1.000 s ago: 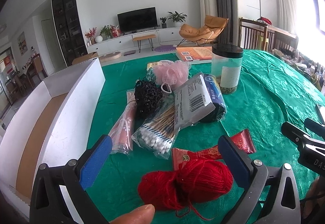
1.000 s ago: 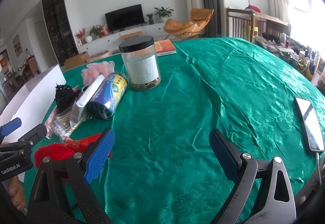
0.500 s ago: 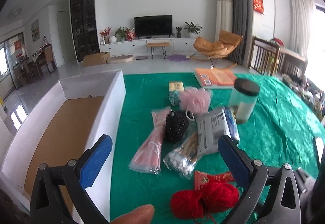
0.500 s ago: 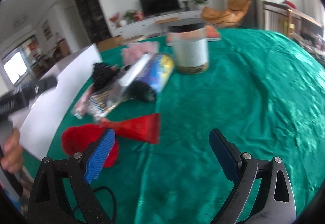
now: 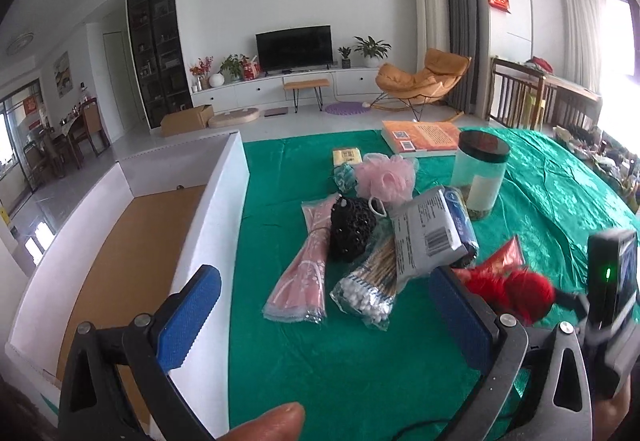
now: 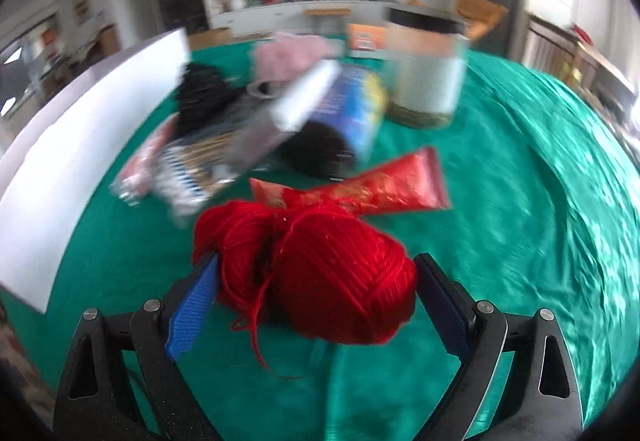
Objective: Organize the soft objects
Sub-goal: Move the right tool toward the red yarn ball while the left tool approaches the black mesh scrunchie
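Along the table's left edge a white box [image 5: 208, 201] with a brown floor is seen, and the left gripper [image 5: 320, 317] is held above the green tablecloth [image 5: 280, 181] beside it, fingers spread and grasping nothing. Toward the table's middle a pink packet [image 5: 304, 265], a cotton swab bag [image 5: 372, 281], a black mesh pouch [image 5: 352, 229], a pink bath puff [image 5: 384, 177] and a jar [image 5: 480, 173] are clustered. Nearer the front edge, the red yarn ball [image 6: 320, 273] is bracketed by the right gripper [image 6: 316, 297], whose pads touch its two sides, a red packet [image 6: 380, 189] lying just behind it.
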The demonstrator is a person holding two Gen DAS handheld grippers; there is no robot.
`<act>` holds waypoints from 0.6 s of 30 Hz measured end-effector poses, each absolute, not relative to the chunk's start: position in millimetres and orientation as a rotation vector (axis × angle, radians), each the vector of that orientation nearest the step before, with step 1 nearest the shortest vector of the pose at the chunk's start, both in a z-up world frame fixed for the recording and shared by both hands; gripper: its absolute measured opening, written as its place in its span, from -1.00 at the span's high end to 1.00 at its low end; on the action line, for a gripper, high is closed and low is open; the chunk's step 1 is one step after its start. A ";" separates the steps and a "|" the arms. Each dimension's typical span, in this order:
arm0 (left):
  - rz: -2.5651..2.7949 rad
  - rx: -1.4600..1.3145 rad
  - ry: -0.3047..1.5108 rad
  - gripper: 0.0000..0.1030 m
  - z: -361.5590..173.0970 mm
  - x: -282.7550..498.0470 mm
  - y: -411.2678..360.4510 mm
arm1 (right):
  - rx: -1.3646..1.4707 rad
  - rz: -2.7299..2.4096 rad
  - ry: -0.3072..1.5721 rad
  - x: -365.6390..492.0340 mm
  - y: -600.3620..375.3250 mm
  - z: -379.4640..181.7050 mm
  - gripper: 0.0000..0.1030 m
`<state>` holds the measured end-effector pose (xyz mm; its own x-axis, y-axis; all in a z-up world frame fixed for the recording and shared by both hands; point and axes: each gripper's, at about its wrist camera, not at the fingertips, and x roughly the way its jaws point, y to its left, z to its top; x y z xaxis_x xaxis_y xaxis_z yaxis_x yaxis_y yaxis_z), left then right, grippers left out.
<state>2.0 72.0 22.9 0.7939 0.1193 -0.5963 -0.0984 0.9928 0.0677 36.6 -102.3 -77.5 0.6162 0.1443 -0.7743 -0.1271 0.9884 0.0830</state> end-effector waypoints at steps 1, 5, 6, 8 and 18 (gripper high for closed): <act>0.105 0.037 0.660 -1.00 18.8 3.5 67.8 | 0.070 0.100 0.898 43.3 -123.5 -78.9 -0.84; 0.048 0.060 0.730 -1.00 -4.1 7.5 48.8 | 0.100 -0.134 0.823 63.3 -182.0 -67.3 -0.84; 0.040 0.074 0.754 -1.00 -12.2 9.0 44.4 | 0.134 -0.140 0.810 62.0 -194.5 -62.9 -0.84; 0.034 0.091 0.807 -1.00 -31.1 15.1 38.5 | 0.219 -0.106 0.788 53.7 -213.8 -57.4 -0.85; 0.038 0.110 0.985 -1.00 -95.2 38.9 32.5 | 0.061 0.014 0.966 35.1 -185.0 -85.1 -0.85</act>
<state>38.9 32.5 -95.2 0.5528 0.0820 -0.8292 0.0174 0.9938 0.1099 35.1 -185.0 -85.1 0.5689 0.0390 -0.8215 0.0153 0.9982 0.0580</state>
